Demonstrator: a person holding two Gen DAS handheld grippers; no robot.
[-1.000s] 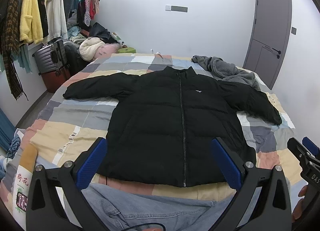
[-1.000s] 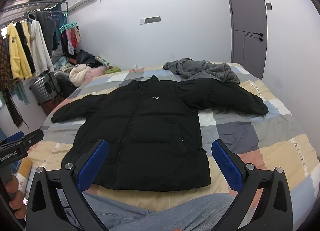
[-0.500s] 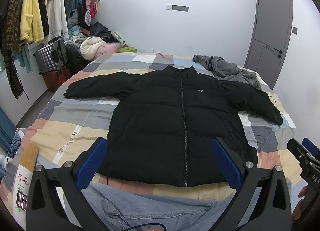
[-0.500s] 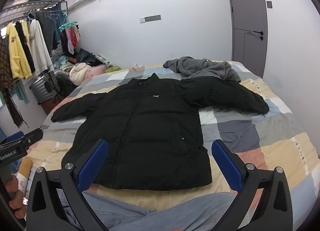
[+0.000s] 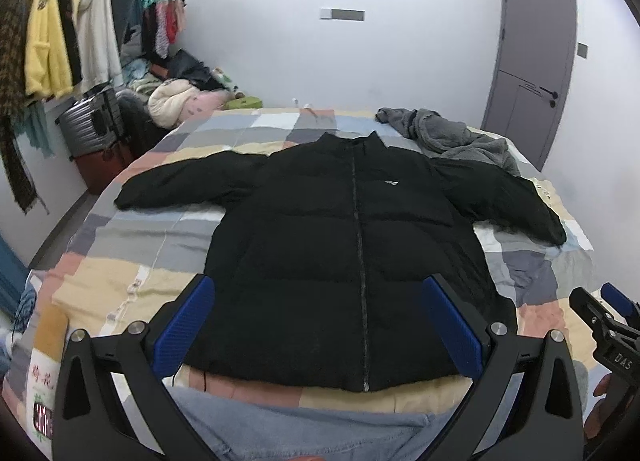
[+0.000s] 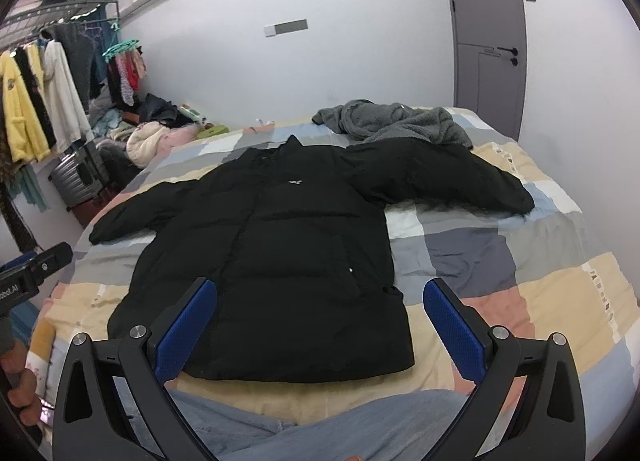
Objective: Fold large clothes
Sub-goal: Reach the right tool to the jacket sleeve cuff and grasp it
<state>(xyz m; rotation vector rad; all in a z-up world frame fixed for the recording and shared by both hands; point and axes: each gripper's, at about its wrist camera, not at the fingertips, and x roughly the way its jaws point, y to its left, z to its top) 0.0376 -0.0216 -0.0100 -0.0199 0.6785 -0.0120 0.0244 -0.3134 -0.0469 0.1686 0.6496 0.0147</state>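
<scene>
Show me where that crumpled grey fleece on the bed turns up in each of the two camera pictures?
Left wrist view: the grey fleece lies upper right of centre, at the far end of the bed, beside the black jacket's collar.
Right wrist view: the grey fleece sits just above centre, behind the black jacket's shoulder.
Shared landmark: the grey door, to the fleece's right in both.

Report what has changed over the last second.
Only a slight camera drift: nothing was gripped or released. The left gripper and right gripper stay open above the near hem. The black jacket stays spread flat, sleeves out, on the patchwork bed; the grey garment is unmoved.
</scene>
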